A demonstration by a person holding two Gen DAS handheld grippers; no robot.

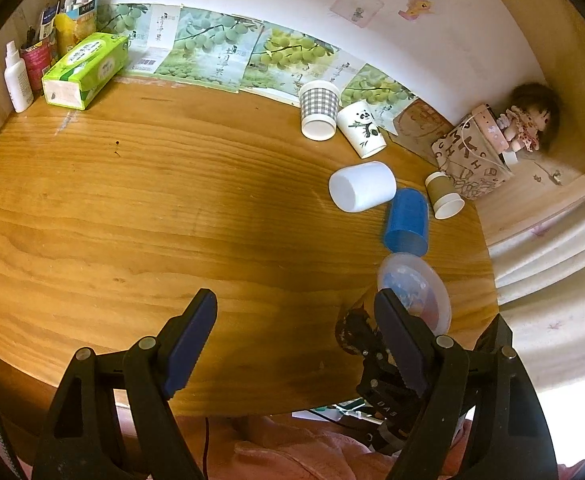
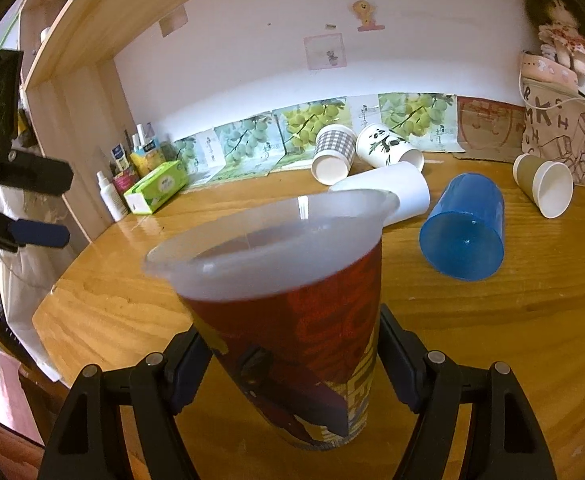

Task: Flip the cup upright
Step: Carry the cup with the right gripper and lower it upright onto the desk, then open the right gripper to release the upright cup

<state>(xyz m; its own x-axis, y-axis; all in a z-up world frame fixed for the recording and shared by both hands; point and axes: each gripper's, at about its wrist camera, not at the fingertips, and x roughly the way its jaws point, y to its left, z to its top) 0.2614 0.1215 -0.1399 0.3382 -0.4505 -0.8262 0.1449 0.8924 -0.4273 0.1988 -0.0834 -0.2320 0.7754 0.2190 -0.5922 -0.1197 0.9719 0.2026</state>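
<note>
My right gripper [image 2: 292,344] is shut on a red printed cup with a clear lid [image 2: 292,280], held mouth up near the table's front edge. The cup's lid [image 1: 416,288] also shows in the left wrist view, behind my left gripper's right finger. My left gripper [image 1: 296,328] is open and empty above the front of the wooden table [image 1: 132,200]. Several cups lie on their sides behind: a blue cup [image 2: 464,228], a white cup [image 2: 392,192], a brown paper cup [image 2: 544,184], a checked cup [image 2: 332,152] and a panda cup [image 2: 388,146].
A green tissue box [image 1: 86,68], a white bottle [image 1: 16,78] and small containers stand at the back left. A patterned bag [image 1: 472,156] with a doll [image 1: 528,120] sits at the back right. Fruit posters line the wall. Pink cloth lies below the table's front edge.
</note>
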